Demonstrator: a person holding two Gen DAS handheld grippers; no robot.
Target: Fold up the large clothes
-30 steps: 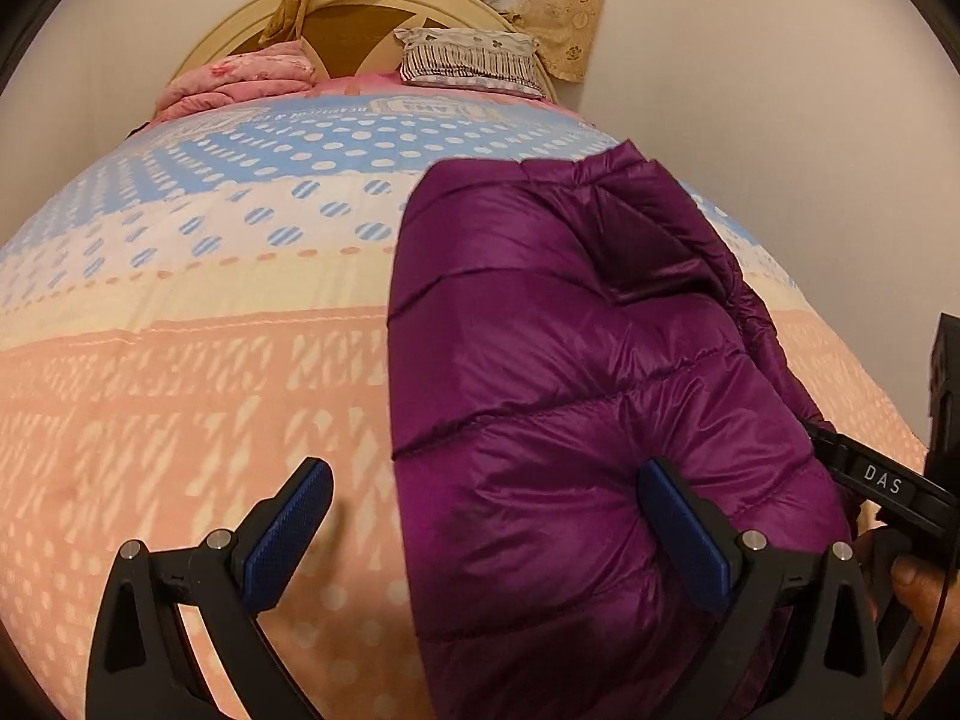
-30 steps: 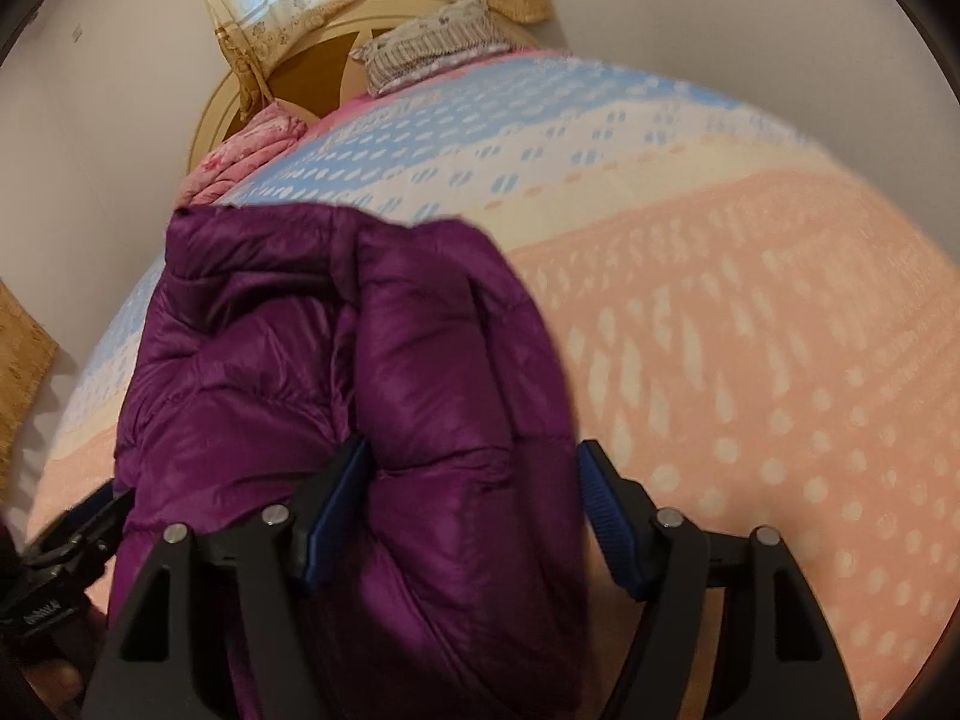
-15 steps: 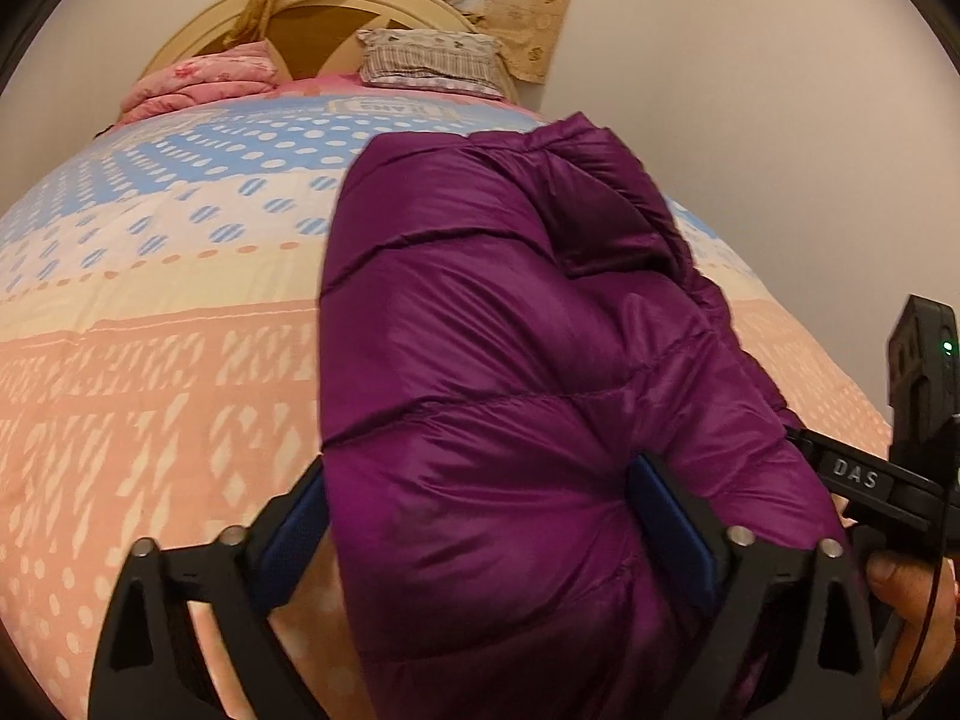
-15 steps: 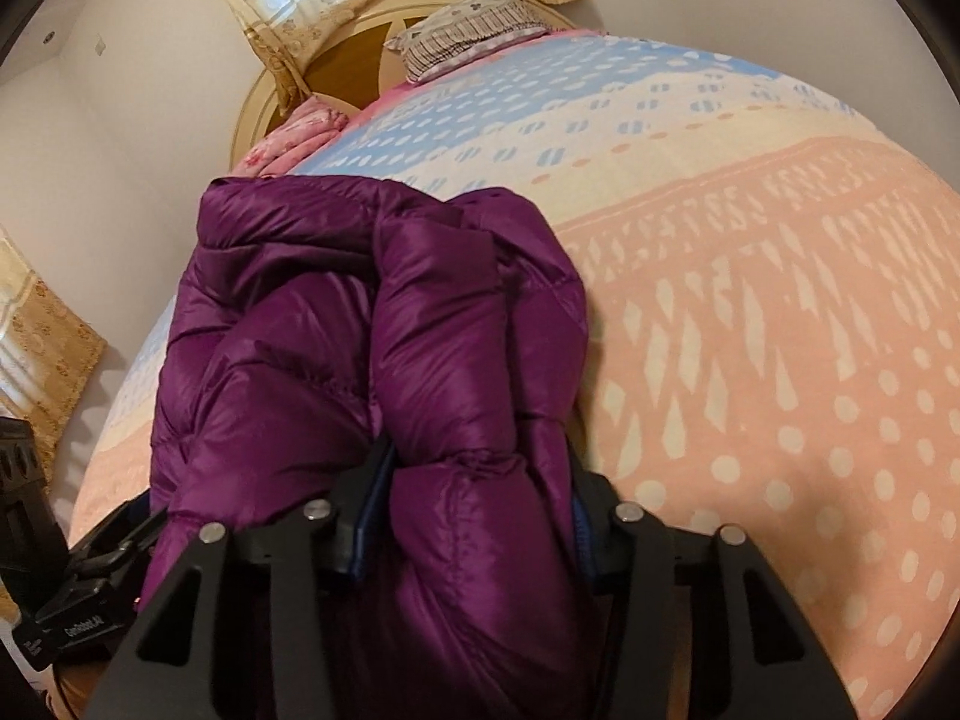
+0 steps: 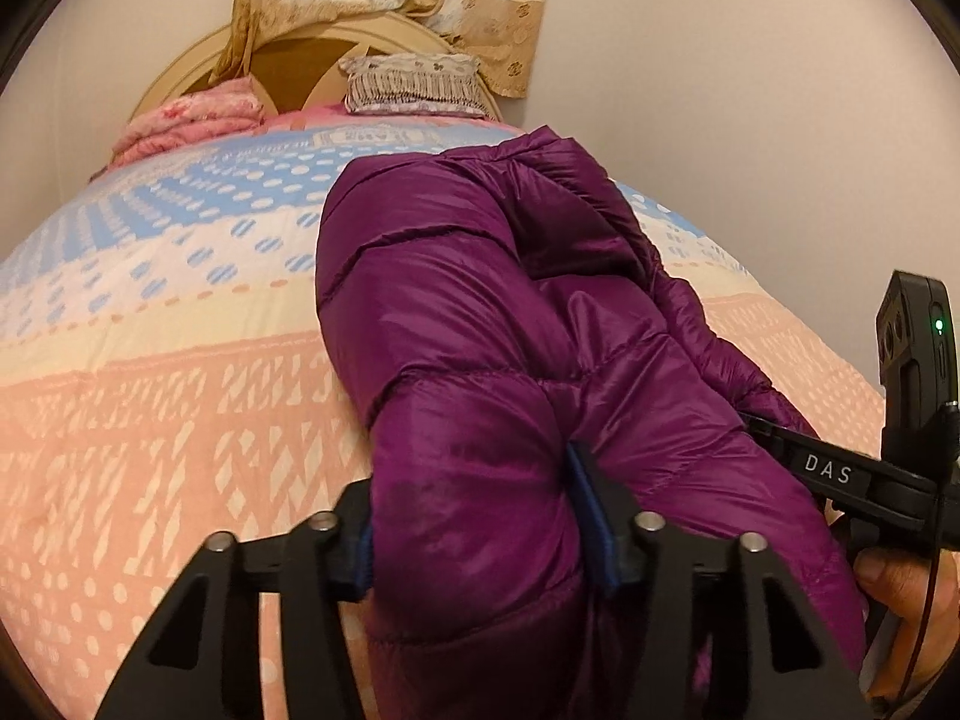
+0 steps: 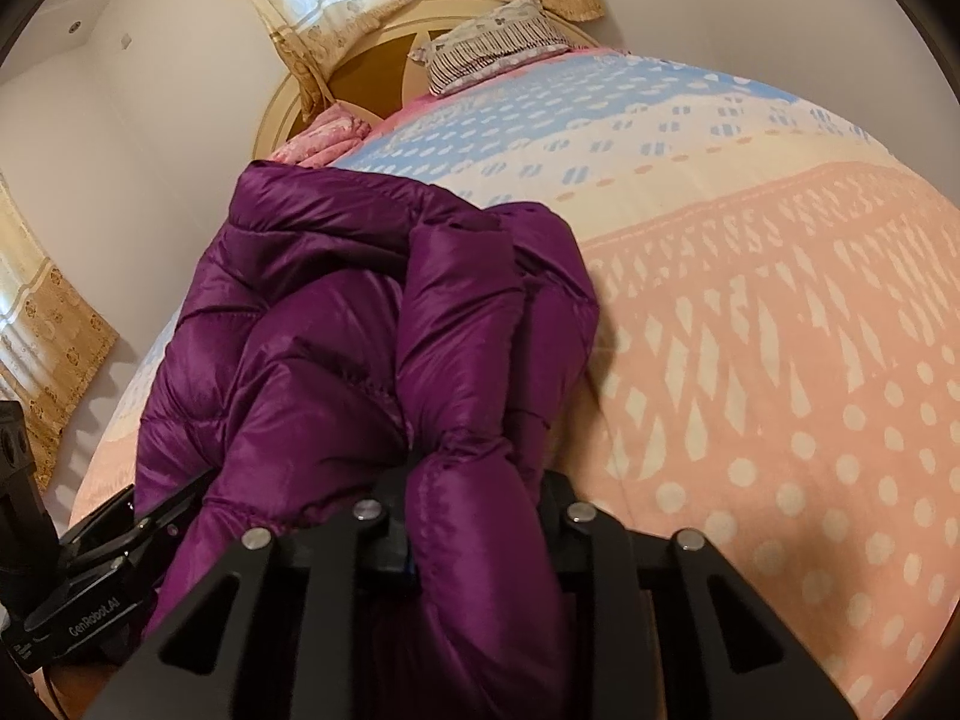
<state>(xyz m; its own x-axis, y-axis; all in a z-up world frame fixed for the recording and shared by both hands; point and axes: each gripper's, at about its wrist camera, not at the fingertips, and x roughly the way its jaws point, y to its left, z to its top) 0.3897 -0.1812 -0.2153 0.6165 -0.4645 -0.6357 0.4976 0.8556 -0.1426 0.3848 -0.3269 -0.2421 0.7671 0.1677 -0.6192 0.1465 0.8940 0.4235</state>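
A shiny purple quilted down jacket lies lengthwise on the bed, its far end toward the headboard. My left gripper is shut on the jacket's near edge, the fabric bulging between its blue-padded fingers. In the right wrist view the same jacket is bunched and creased, and my right gripper is shut on a thick fold of its near edge. The right gripper shows at the right edge of the left wrist view; the left gripper shows at the lower left of the right wrist view.
The bedspread is banded blue, cream and pink with white dots. A folded pink blanket and a patterned pillow lie by the round wooden headboard. Beige curtains hang behind and beside the bed. A wall runs along one side.
Both grippers moved in over the jacket's near edge and closed on it; a second ago both were open. The jacket's near end is now bunched and slightly raised.
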